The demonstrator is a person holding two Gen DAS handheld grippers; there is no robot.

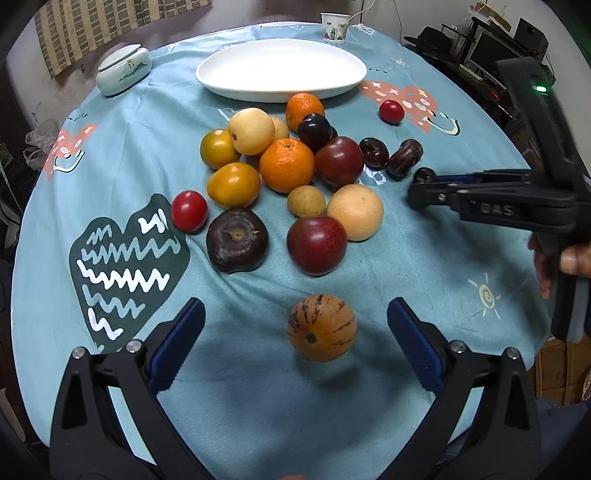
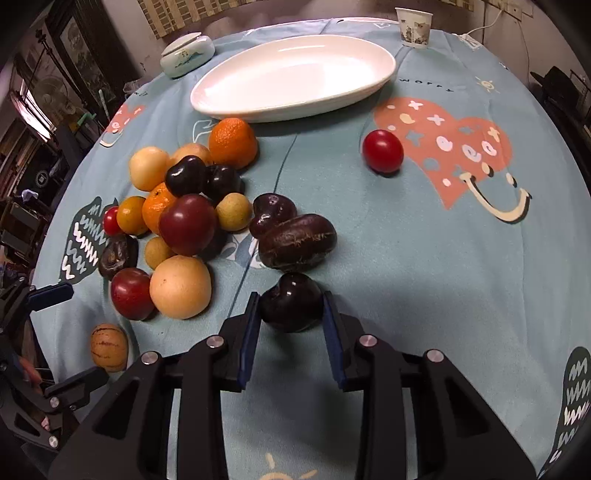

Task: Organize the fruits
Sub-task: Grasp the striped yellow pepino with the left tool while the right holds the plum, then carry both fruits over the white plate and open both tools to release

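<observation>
A pile of fruit lies mid-table: oranges [image 1: 286,166], pale round fruits [image 1: 250,131], red plums [image 1: 316,245], dark purple fruits [image 1: 236,245] and a cherry tomato [image 1: 189,211]. Behind it stands an empty white oval plate [image 1: 280,70] [image 2: 291,74]. My right gripper [image 2: 291,314] is shut on a small dark cherry-like fruit [image 2: 290,308] that rests on the cloth; from the left wrist view this gripper [image 1: 424,188] reaches in from the right. My left gripper [image 1: 295,308] stands open, low over the cloth, with a striped orange fruit [image 1: 321,326] [image 2: 109,347] between its blue-padded fingers, untouched.
A lone red tomato [image 2: 382,150] lies right of the pile. Two dark fruits [image 2: 295,242] sit just beyond the held one. A paper cup [image 1: 334,27] and a lidded ceramic jar [image 1: 123,70] stand at the table's far edge. A hand [image 1: 572,258] holds the right gripper.
</observation>
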